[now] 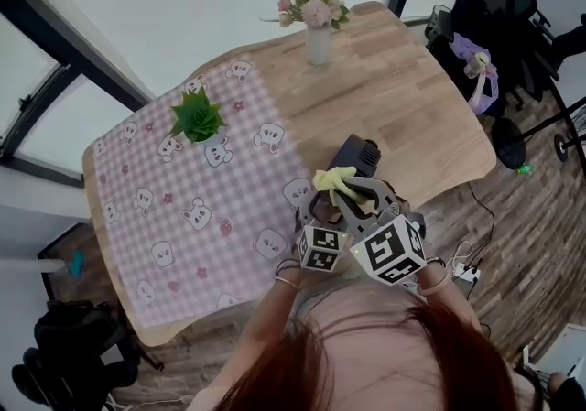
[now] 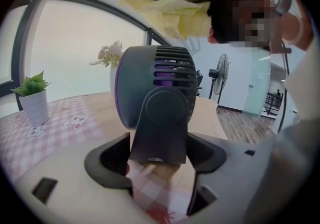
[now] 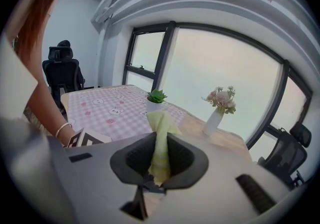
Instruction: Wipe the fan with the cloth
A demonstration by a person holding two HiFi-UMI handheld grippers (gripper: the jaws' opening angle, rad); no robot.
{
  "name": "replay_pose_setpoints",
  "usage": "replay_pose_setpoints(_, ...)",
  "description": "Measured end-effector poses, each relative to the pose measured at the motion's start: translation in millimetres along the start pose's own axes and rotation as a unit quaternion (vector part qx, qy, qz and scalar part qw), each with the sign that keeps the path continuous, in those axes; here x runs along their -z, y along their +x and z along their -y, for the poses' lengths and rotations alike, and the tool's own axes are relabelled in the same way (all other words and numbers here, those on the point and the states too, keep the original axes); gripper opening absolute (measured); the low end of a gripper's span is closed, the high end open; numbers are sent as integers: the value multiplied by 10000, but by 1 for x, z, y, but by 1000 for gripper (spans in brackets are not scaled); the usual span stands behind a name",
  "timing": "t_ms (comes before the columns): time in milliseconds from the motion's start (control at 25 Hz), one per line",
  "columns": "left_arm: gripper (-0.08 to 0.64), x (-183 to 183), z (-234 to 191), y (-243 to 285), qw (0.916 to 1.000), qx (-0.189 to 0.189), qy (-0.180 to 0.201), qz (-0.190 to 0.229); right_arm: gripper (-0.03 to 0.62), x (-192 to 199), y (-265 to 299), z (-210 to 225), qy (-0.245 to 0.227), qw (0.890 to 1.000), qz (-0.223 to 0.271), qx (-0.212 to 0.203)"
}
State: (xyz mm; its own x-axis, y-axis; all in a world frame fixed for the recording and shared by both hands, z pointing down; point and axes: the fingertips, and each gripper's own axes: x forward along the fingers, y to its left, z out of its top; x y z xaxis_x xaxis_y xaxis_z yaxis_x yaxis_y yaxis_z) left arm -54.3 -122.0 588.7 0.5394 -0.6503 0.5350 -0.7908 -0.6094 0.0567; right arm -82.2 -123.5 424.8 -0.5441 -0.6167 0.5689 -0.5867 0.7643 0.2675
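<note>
on the table (image 1: 403, 98), the left gripper (image 2: 157, 160) gaped wide around the fan (image 2: 155, 93) stand, the right gripper (image 3: 159, 160) pinched the cloth (image 3: 161, 133); wiping likely needed a steadying grip first.

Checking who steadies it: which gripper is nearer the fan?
Left. The left gripper has the stand of the fan between its open jaws; the right gripper, shut on the yellow cloth, hovers just above the fan.

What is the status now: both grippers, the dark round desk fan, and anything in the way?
Left gripper open, stand of dark round desk fan between jaws. Right gripper shut on yellow cloth, held above fan, apart. Nothing between them.
</note>
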Motion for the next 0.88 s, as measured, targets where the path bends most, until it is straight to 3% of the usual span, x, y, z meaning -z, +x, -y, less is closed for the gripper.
replay_pose_setpoints(200, 311, -2, 1, 1, 9997, -29, 160, 205, 49, 9, 8, -3, -27, 9998, -188, -29)
replay_pose_setpoints(880, 311, -5, -1, -2, 9983, -257, 54, 512, 49, 47, 36, -37, -122, 9932, -1028, -527)
